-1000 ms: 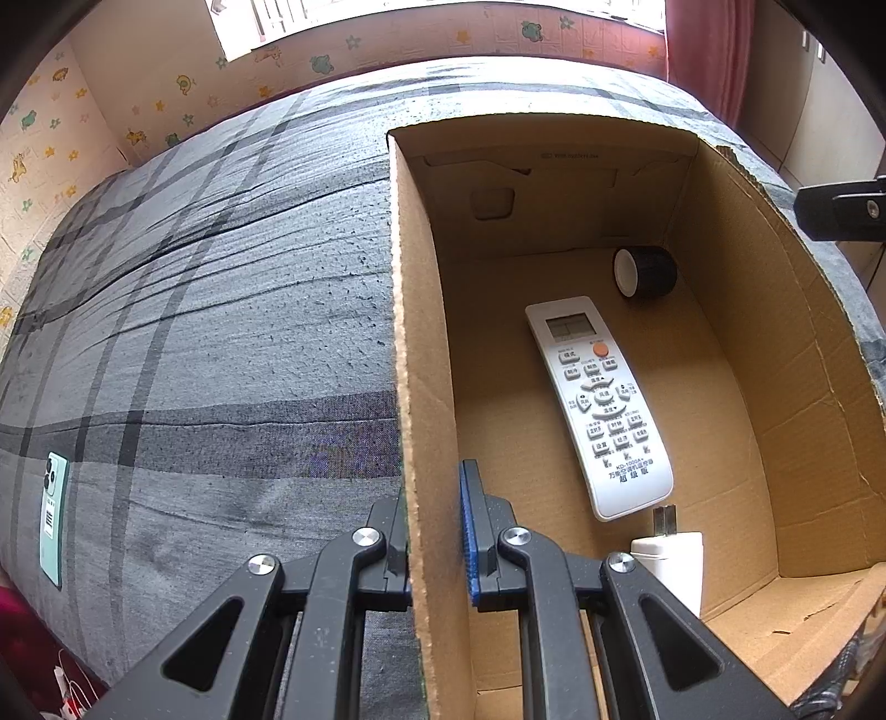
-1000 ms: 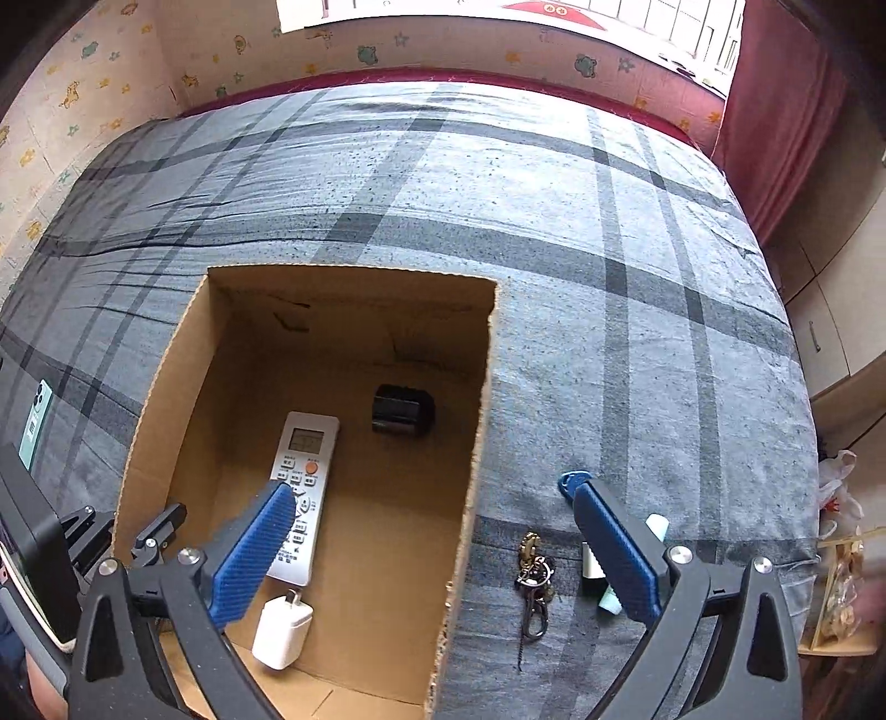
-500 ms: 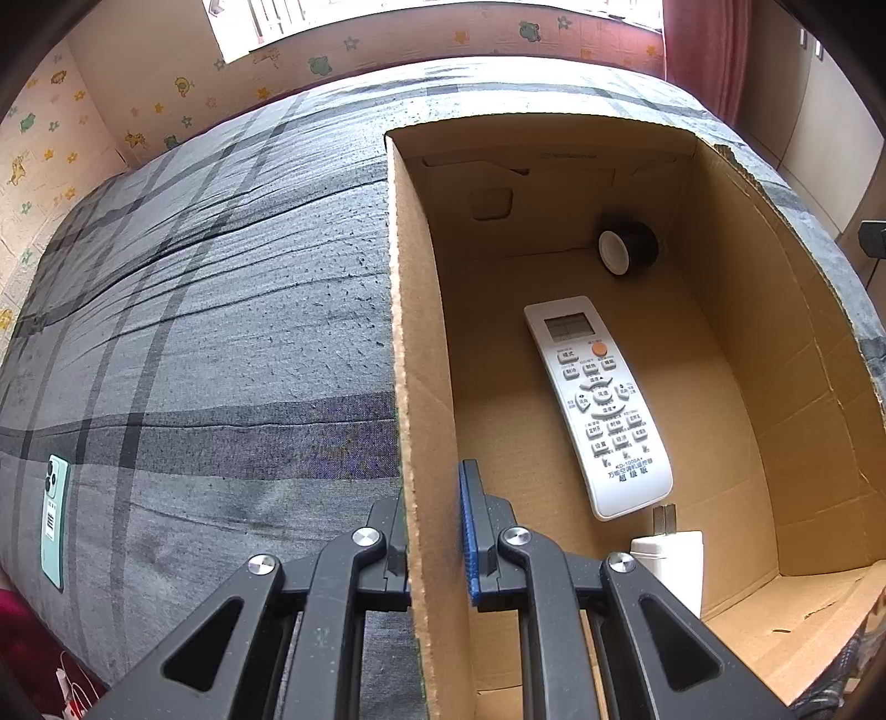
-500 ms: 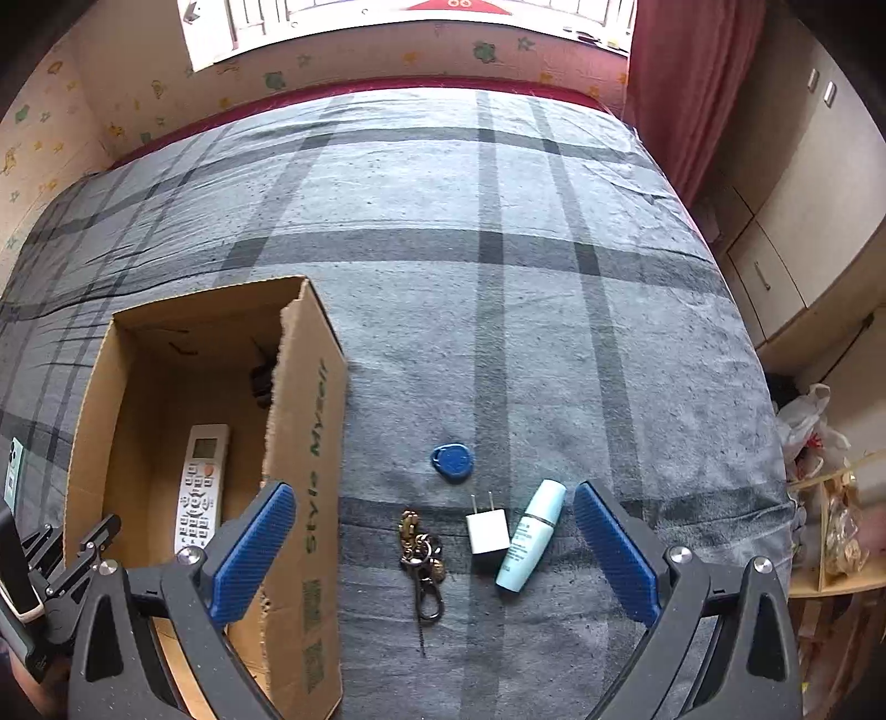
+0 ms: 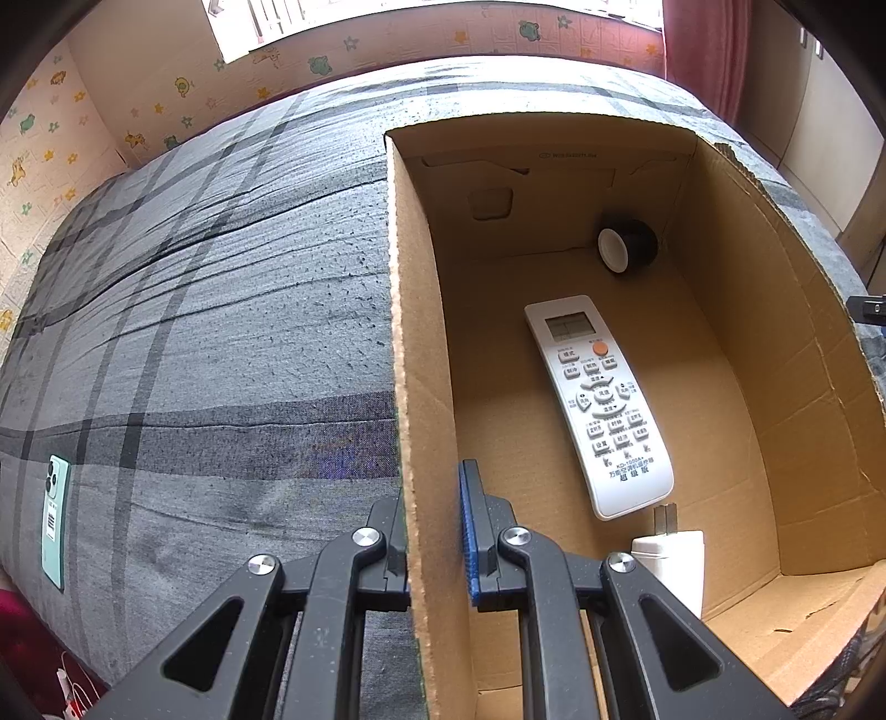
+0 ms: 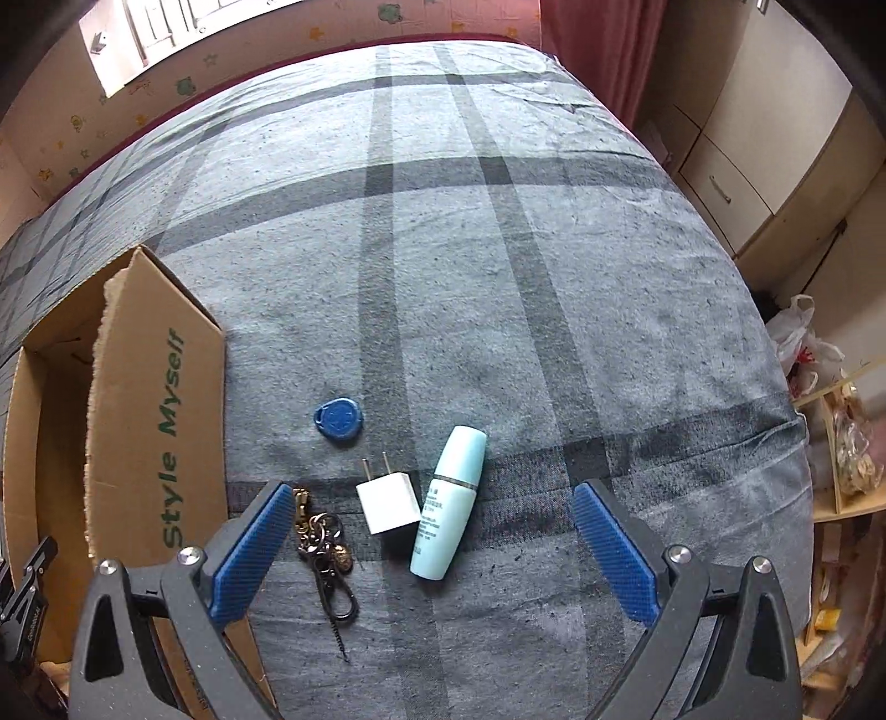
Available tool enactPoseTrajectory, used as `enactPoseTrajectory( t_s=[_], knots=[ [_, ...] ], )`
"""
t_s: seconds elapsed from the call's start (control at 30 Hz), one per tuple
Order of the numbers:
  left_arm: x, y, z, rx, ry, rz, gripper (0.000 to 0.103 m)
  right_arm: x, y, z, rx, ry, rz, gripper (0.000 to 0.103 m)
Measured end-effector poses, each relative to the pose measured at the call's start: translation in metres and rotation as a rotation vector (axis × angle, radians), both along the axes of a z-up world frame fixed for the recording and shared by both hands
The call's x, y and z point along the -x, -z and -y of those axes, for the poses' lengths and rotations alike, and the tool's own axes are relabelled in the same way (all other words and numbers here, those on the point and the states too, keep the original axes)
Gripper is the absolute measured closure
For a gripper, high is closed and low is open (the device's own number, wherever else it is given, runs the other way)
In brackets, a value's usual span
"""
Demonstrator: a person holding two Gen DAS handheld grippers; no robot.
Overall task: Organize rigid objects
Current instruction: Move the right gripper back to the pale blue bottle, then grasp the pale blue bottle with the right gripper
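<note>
Grey plaid bedspread point(image 6: 498, 249), cartoon-sticker wallpaper point(image 5: 166, 83), bright window point(image 5: 266, 22), red curtain point(image 6: 587, 44), cream cabinets point(image 6: 775, 144)

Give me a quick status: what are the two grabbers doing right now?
Left gripper fingers clamped on box wall. Right gripper fingers open above charger, bottle, keys. Blue tag beyond; nothing in the way.

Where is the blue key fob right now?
In the right wrist view, the blue key fob lies on the grey plaid bedspread, right of the cardboard box and just beyond the white charger plug and keyring.
</note>
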State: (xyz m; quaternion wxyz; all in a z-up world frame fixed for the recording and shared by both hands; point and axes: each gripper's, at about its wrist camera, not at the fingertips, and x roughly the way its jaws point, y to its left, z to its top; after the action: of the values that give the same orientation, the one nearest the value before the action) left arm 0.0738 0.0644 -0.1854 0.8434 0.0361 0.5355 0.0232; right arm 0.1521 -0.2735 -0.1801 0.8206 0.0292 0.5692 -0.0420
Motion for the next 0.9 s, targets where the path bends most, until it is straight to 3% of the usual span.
enactPoseTrajectory(
  t_s=[0.17, 0.37, 0.53, 0.7, 0.9],
  knots=[
    [0.000, 0.000, 0.000, -0.009, 0.004, 0.000, 0.090, -0.004, 0.020, 0.011, 0.007, 0.044, -0.025, 0.003],
    [0.000, 0.000, 0.001, -0.007, 0.004, -0.001, 0.090, -0.012, 0.036, 0.019, 0.011, 0.071, -0.057, 0.013],
    [0.000, 0.000, 0.000, -0.003, 0.004, -0.001, 0.090, -0.020, 0.047, 0.022, 0.010, 0.085, -0.079, 0.029],
    [-0.001, 0.000, 0.000, -0.003, 0.003, -0.001, 0.090, -0.027, 0.060, 0.021, -0.008, 0.092, -0.107, 0.037],
    [-0.001, 0.001, 0.000, -0.003, 0.004, -0.002, 0.090, -0.032, 0.073, 0.020, -0.030, 0.105, -0.138, 0.059]
  ],
)
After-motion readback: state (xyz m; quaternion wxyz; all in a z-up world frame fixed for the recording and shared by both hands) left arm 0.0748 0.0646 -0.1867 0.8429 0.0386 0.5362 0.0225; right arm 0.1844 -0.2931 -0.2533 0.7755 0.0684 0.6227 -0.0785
